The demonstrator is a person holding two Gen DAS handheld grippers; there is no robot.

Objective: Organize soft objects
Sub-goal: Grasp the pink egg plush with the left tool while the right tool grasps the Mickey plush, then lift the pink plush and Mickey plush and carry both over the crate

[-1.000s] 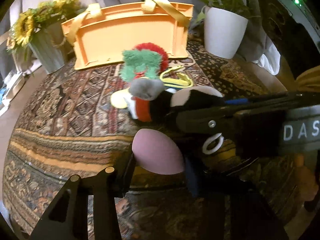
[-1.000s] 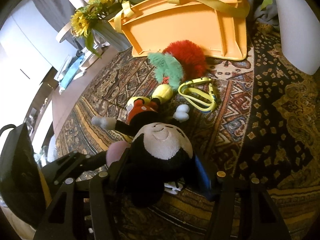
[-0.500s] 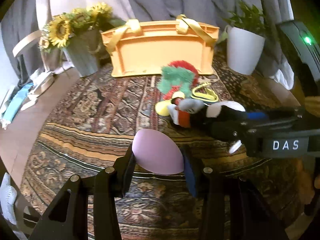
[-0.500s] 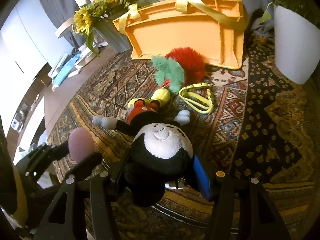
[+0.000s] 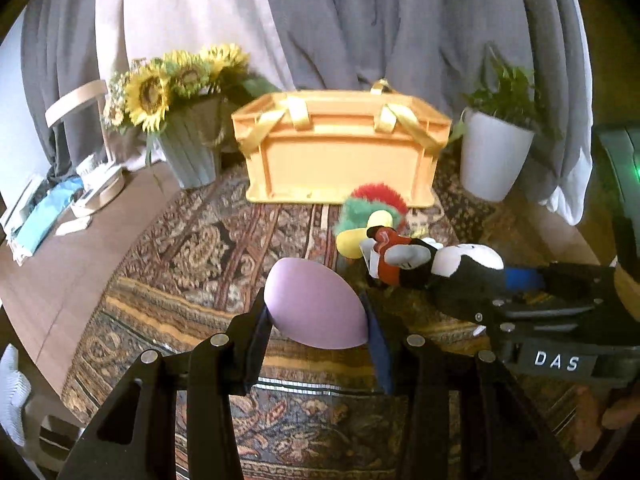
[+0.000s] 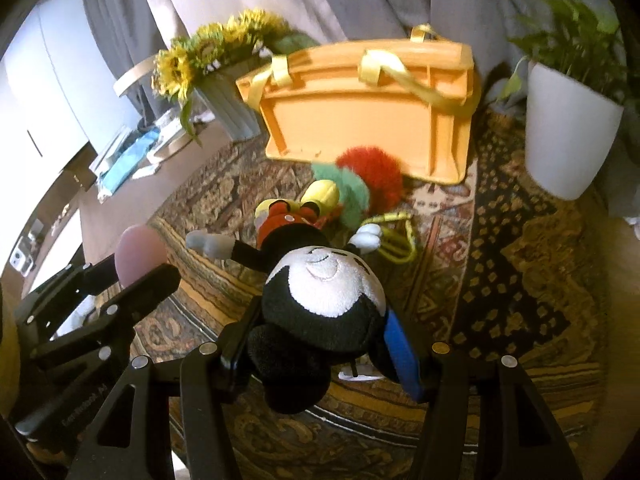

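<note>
The mouse doll (image 6: 320,292) hangs in the air. The right gripper (image 6: 320,344) pinches its black head from both sides, and its red shorts and yellow shoes point away toward 12 o'clock. The pink soft egg (image 5: 314,304) is up in the air too. The left gripper (image 5: 316,320) squeezes it between its two fingers. In the right camera the egg shows at 9 o'clock from the doll, a little apart from it.

The orange basket (image 5: 340,160) with yellow straps stands at 12 o'clock from both toys, well apart from them, at the far side of the patterned rug (image 5: 192,256). This is most likely where the soft things should go. The inside of the basket cannot be seen, so it is hard to tell if anything is in it yet.

So two toys are picked up but not put away. More work is left. A fluffy green and red toy (image 6: 360,184) lies on the rug right in front of the basket, touching its wall or just beside it. A yellow strap (image 6: 394,238) lies on the rug near it, at 5 o'clock from the fluffy toy.

A pot of sunflowers (image 5: 180,120) stands at 9 o'clock from the basket. A white pot with a green plant (image 5: 494,156) stands at 3 o'clock from it.
</note>
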